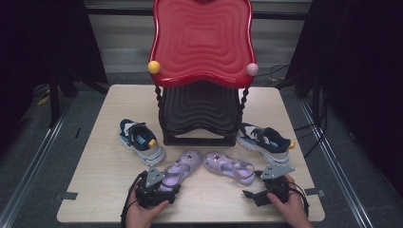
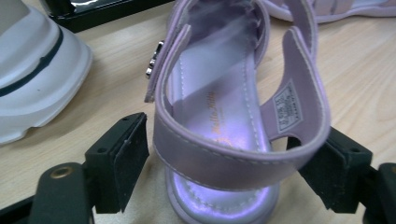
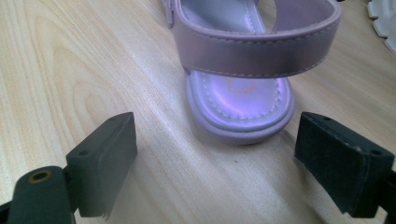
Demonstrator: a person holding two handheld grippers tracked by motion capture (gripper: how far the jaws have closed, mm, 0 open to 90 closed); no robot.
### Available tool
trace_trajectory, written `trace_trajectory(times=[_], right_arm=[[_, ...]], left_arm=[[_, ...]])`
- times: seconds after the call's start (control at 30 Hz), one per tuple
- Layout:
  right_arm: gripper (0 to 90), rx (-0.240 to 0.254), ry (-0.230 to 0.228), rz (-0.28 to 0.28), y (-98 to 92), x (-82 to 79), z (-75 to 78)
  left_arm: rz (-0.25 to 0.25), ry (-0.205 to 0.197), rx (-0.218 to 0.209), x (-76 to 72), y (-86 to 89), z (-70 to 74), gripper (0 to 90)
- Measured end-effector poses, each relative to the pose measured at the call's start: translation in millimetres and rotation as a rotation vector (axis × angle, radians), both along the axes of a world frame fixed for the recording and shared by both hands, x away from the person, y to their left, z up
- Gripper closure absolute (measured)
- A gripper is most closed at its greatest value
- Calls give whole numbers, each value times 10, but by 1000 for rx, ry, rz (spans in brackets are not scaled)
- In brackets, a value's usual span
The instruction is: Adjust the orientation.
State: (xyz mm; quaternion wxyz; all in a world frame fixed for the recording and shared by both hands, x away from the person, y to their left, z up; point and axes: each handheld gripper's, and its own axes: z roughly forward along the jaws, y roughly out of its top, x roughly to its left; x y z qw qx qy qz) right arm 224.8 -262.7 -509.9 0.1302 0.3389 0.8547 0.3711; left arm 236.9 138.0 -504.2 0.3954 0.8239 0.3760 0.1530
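Two lilac sandals lie on the wooden table (image 1: 102, 161) in front of me. The left sandal (image 1: 183, 168) (image 2: 224, 107) has its heel strap between the jaws of my left gripper (image 1: 166, 186) (image 2: 231, 144). That gripper is open: there is a gap between the strap and one pad, while the other pad sits right against it. The right sandal (image 1: 228, 166) (image 3: 240, 74) lies flat with its heel toward my right gripper (image 1: 256, 192) (image 3: 217, 135). The right gripper is open, low over the table, and the heel lies just ahead of its pads, apart from them.
A navy and white sneaker (image 1: 141, 141) (image 2: 32, 79) sits left of the sandals, and its mate (image 1: 263, 141) sits at the right. Behind them stands a two-tier rack with a red top shelf (image 1: 202, 38) and a black lower shelf (image 1: 199, 114).
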Motion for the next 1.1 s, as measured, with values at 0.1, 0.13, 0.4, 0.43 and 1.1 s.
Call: trace_trajectory(times=[0.1, 0.13, 0.4, 0.43, 1.1], right_arm=[[126, 0, 0, 0, 0, 0, 0], [127, -1, 0, -1, 0, 0, 1], [127, 0, 0, 0, 0, 0, 0], [126, 0, 0, 0, 0, 0, 0], [126, 0, 0, -1, 0, 0, 0]], left_arm=[[16, -7, -36, 41, -34, 3, 217], [18, -6, -40, 56, -56, 1, 218], [24, -15, 0, 76, -138, -2, 257], [20, -16, 3, 72, -141, -2, 264], [31, -96, -35, -44, -125, 108, 380]])
